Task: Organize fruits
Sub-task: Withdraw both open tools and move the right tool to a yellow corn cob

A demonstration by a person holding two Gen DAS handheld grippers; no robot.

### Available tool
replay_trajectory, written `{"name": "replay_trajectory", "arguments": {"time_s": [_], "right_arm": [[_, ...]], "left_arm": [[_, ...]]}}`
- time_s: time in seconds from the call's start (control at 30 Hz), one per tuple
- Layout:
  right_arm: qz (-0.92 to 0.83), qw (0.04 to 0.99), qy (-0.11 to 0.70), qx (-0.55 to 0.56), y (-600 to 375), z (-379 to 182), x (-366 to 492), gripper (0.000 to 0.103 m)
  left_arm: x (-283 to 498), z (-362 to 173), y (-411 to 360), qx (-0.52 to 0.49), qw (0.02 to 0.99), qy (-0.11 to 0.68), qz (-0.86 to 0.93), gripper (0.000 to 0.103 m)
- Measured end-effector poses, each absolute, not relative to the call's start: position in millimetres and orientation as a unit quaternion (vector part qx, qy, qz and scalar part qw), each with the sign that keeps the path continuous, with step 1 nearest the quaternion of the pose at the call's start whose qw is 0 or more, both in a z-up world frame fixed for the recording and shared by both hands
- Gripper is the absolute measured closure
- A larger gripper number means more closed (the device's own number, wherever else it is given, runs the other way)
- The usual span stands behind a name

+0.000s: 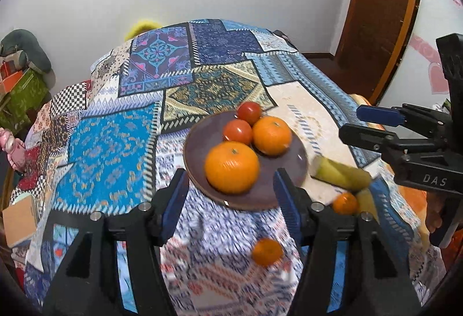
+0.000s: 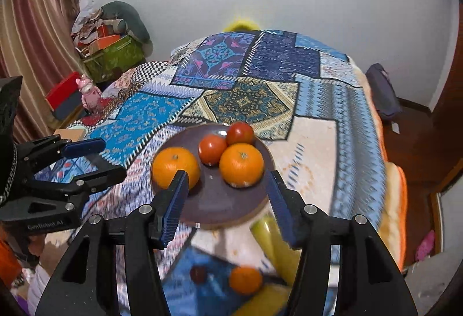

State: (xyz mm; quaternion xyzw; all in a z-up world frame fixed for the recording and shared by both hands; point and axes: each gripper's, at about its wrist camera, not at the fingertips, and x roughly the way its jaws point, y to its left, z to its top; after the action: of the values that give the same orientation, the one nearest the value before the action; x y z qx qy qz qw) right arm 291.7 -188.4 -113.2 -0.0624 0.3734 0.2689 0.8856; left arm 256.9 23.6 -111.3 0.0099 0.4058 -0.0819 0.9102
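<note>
Four fruits are already sitting on the plate (image 1: 292, 174): two oranges (image 1: 232, 167) and two tomatoes (image 1: 238, 131), bunched toward its far half, so by my reading you are roughly midway through the sorting. Three or so pieces are still lying loose on the patchwork cloth (image 1: 110, 142) nearer to you: a small orange (image 1: 266, 251) just below the plate's near edge, a second small orange (image 1: 345, 203) to its right, and yellow-green bananas (image 1: 341, 172) lying beside the plate rim. From the right wrist view a dark reddish fruit (image 2: 198, 274) is also showing on the cloth, too blurred to name.

You are holding the left gripper (image 1: 228, 209) with its jaws apart and nothing between them, hovering over the plate's near rim. The right gripper (image 2: 227, 207) is likewise standing open and empty, above the plate's near edge with the bananas under it.

Nothing is blocking the loose fruit, though your two grippers are working close together, and the plate's free room is lying mostly on its near side.
</note>
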Motion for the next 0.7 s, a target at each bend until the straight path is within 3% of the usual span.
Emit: {"name": "replay_trajectory", "arguments": {"time_s": [0.7], "right_arm": [[0.222, 0.849, 0.48, -0.007, -254, -204, 236, 0.049]], "left_arm": [[185, -161, -24, -0.022, 0.876, 0.467, -0.115, 0.039]]}}
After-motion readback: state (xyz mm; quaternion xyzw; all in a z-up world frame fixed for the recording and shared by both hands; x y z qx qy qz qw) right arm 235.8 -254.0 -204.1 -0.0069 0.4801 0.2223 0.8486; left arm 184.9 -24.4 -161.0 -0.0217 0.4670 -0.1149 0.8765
